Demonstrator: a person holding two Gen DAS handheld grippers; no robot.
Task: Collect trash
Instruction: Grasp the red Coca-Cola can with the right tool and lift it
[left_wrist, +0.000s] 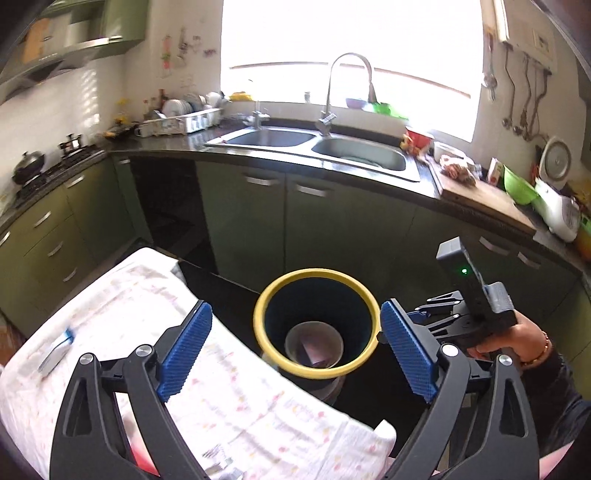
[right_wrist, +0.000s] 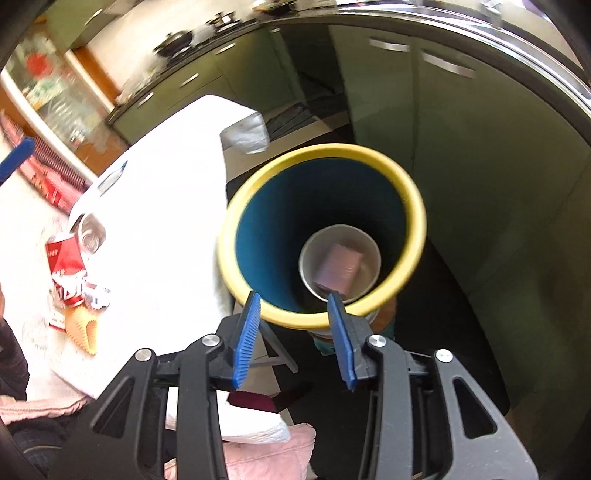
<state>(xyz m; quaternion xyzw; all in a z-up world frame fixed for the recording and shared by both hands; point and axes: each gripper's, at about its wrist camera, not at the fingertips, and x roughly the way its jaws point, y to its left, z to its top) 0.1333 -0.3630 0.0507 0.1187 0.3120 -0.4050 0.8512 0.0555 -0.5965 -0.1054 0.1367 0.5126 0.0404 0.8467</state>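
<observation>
Looking down my left gripper (left_wrist: 295, 354), I see its blue pads (left_wrist: 186, 352) spread wide with nothing between them, and the bin (left_wrist: 264, 314) framed in the gap beyond. That bin has a yellow rim and a dark blue inner wall, and it stands on the dark floor just beside the table (left_wrist: 122, 306), in front of the green cabinets (left_wrist: 317, 225). At its bottom lies a clear cup (left_wrist: 291, 341) with a small pinkish box (left_wrist: 314, 353) in it.

My right gripper (right_wrist: 293, 325) hangs over the near side of the bin (right_wrist: 417, 221), pointing steeply down into it. Its pads (right_wrist: 246, 341) stand partly apart and straddle the near rim; I see nothing clamped between them, and I cannot tell whether they touch the rim. From here the cup (right_wrist: 310, 258) and the box (right_wrist: 338, 267) show clearly on the bin's floor.

On the table's white cloth (right_wrist: 162, 229), well apart from the bin, more rubbish lies: a red and white carton (right_wrist: 64, 262), a clear container (right_wrist: 90, 232) just beside it, a yellowish wrapper (right_wrist: 83, 328) nearer me, and a blue and white packet (right_wrist: 110, 177) farther along. A crumpled clear bag (right_wrist: 245, 133) sits at the table's far corner. The left view shows the packet (left_wrist: 55, 352) too, blurred.

A hand (left_wrist: 513, 341) with a bracelet grips the right tool's handle. Behind, the sink (left_wrist: 321, 149) sits under a bright window.
</observation>
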